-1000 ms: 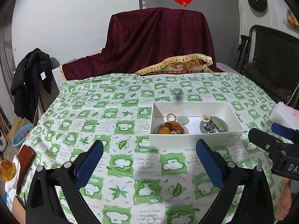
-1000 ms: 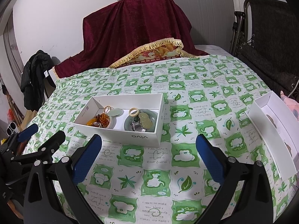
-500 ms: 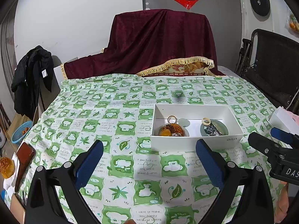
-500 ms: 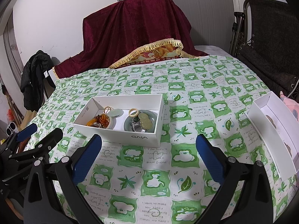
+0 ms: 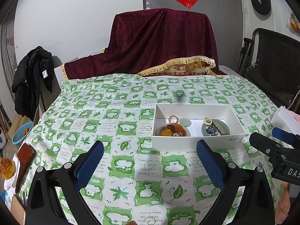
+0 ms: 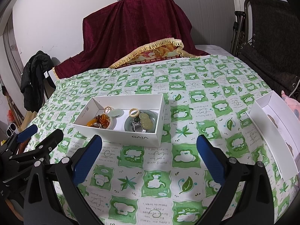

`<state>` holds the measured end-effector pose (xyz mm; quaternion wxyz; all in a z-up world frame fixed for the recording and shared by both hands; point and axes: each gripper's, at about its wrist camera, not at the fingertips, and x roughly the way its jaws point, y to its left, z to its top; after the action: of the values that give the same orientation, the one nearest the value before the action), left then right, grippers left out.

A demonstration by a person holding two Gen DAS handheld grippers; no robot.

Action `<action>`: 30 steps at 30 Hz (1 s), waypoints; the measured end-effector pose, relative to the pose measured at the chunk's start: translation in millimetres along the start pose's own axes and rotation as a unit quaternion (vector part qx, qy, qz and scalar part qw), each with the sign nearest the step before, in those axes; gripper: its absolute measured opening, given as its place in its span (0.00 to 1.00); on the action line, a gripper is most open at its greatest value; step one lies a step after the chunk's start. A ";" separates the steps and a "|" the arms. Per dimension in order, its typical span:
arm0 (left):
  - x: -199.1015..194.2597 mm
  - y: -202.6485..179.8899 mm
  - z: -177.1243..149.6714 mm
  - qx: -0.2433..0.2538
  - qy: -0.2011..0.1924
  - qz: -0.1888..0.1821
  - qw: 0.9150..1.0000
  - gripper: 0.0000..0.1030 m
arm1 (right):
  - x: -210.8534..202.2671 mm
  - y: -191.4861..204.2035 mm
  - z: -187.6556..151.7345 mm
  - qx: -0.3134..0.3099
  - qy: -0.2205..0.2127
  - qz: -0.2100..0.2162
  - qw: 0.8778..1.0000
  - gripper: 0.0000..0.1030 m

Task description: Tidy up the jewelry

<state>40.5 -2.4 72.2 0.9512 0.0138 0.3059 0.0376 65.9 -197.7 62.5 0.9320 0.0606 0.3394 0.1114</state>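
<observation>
Jewelry, kept in an open white box [image 6: 120, 120] on a green-patterned tablecloth [image 6: 187, 86]: an amber bead heap [image 6: 102, 120] in the left dish, a pale ring [image 6: 134, 112], a jade gourd pendant [image 6: 144, 121] and what is taken for silver pieces, blurred, in the grey right dish [image 6: 140, 122]. Left gripper [image 5: 150, 159] and right gripper [image 6: 149, 153] are both held wide apart, empty, short of the box's near wall. Risks are judged as follows: small pieces may be pinched together or dragged out tangled, and the light box may be shoved by a finger catching its wall. A second white box [image 6: 277, 131] is noted at the right table edge, well apart; a maroon drape [image 6: 135, 28] lies behind; nothing is seen blocking the approach.
</observation>
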 end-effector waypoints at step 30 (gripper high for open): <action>-0.8 -1.4 -0.9 0.005 -0.001 0.003 1.000 0.97 | -0.1 0.0 0.3 0.000 0.000 0.000 1.000 0.95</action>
<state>39.4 -3.8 71.8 0.9513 0.0191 0.3051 0.0389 66.0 -197.7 62.8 0.9319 0.0608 0.3398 0.1116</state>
